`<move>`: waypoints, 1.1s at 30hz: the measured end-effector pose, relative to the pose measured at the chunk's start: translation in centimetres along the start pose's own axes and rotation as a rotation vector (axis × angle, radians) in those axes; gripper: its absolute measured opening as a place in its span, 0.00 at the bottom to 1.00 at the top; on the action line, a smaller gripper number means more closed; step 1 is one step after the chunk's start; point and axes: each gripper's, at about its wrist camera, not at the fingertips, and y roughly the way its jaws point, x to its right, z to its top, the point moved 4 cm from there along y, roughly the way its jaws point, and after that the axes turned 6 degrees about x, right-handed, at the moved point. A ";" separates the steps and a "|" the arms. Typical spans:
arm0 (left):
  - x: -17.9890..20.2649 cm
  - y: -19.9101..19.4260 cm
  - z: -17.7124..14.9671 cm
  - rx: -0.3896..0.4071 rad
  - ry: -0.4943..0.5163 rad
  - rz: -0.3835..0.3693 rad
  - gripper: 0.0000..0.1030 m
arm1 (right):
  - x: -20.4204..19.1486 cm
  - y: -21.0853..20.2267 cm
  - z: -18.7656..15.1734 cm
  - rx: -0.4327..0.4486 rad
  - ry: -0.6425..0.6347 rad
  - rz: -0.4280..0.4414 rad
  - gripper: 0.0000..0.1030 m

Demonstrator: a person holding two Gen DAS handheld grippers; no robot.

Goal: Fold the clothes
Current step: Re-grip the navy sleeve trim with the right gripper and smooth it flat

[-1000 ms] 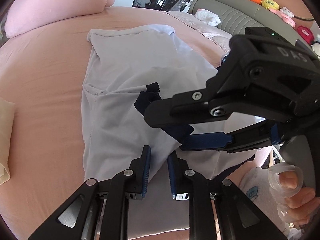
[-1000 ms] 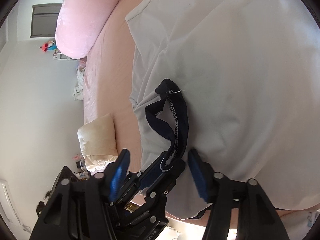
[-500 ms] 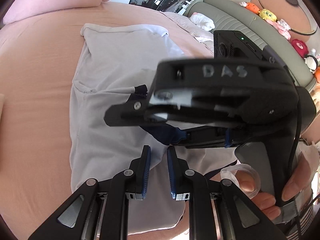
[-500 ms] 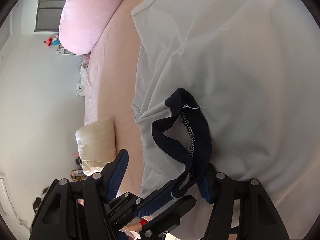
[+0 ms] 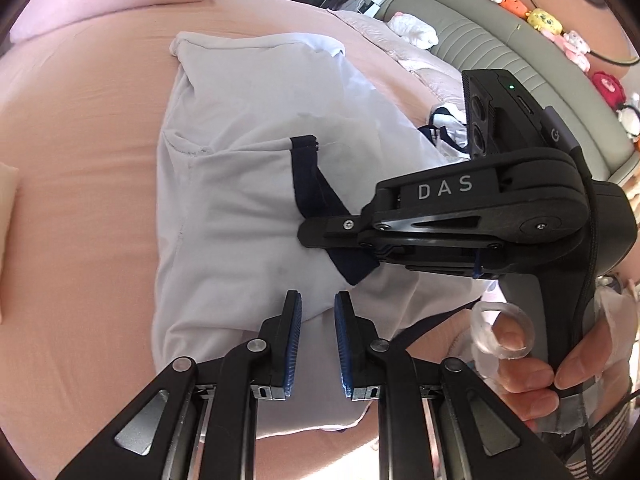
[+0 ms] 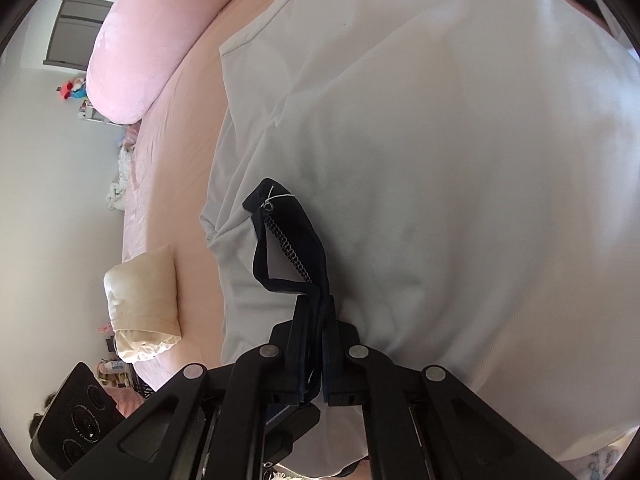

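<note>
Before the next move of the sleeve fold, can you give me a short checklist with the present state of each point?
1. Right gripper shut on the dark sleeve cuff: ok.
2. Cuff held deep enough between the fingers: cannot tell, only its edge shows there.
3. Left gripper free: ok, slightly open and holding nothing, over the shirt's near edge.
4. Shirt body flat on the pink bed: ok, a few soft wrinkles only.
5. Path over the shirt clear: ok, nothing lies on it.
6. Cream folded cloth apart from the shirt: ok.
</note>
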 end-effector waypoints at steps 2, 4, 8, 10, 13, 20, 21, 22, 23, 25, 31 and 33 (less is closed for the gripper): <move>-0.2 -0.3 0.1 -0.013 0.016 0.048 0.15 | -0.3 -0.2 0.4 0.011 -0.006 0.005 0.00; -0.4 -0.7 0.2 -0.026 0.024 0.092 0.17 | -0.6 -0.3 0.8 0.023 -0.013 0.011 0.00; -1.0 -1.3 0.4 -0.052 0.041 0.178 0.40 | -1.1 -0.8 1.8 0.040 -0.038 0.008 0.00; -1.3 -1.6 0.4 -0.053 0.034 0.188 0.41 | -1.1 -1.0 2.1 0.038 -0.046 0.007 0.00; -1.7 -2.0 0.4 -0.049 0.023 0.195 0.42 | -0.8 -1.0 2.3 0.024 -0.051 -0.007 0.00; -4.0 -2.8 1.0 -0.014 -0.028 0.178 0.42 | 0.1 -0.9 1.7 0.001 -0.057 -0.050 0.00; -5.0 -2.7 0.9 -0.016 -0.037 0.174 0.42 | 0.1 -0.9 1.7 -0.001 -0.051 -0.048 0.00; -5.3 -2.5 0.7 -0.021 -0.048 0.168 0.42 | 0.2 -1.0 1.7 -0.002 -0.046 -0.046 0.00; -5.6 -2.1 0.6 -0.026 -0.061 0.164 0.42 | 0.1 -1.1 1.8 -0.003 -0.046 -0.038 0.02; -6.1 -1.4 0.2 -0.040 -0.082 0.156 0.42 | -0.4 -1.5 1.9 0.012 -0.060 -0.028 0.09; -6.2 -1.6 -1.1 -0.038 -0.103 0.138 0.41 | -4.0 -2.1 1.8 0.061 -0.244 0.000 0.22; -5.8 -1.6 -1.3 -0.037 -0.079 0.145 0.41 | -5.0 -1.7 1.6 0.057 -0.300 -0.018 0.40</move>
